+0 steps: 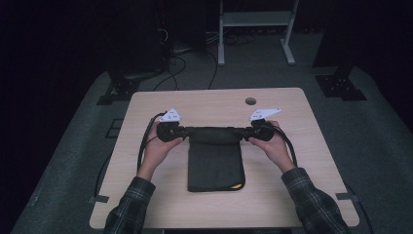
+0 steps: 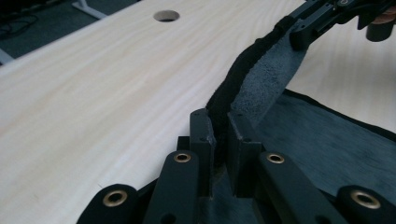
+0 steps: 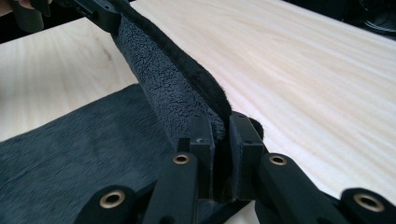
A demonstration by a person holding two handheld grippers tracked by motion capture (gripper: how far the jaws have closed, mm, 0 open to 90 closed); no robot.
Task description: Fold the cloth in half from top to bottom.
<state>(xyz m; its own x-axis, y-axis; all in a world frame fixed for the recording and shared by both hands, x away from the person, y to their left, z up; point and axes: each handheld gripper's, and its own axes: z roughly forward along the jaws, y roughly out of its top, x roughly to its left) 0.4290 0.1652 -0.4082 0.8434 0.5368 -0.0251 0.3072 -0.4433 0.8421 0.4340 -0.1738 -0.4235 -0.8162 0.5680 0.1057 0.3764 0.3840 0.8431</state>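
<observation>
A dark folded cloth [image 1: 215, 163] lies on the light wooden table [image 1: 146, 195], with a yellow tag at its near right corner. Its far edge is lifted off the table and stretched between the two grippers. My left gripper [image 1: 182, 131] is shut on the left end of that edge. In the left gripper view the fleecy cloth [image 2: 261, 79] runs from my left gripper [image 2: 223, 135] up to the other gripper. My right gripper [image 1: 246, 132] is shut on the right end; in the right gripper view the cloth [image 3: 163, 84] is pinched in my right gripper [image 3: 222, 140].
A round cable hole [image 1: 250, 101] sits in the table near its far edge. A white metal stand [image 1: 255, 29] and cables [image 1: 185, 63] are on the floor beyond the table. Bare tabletop lies to either side of the cloth.
</observation>
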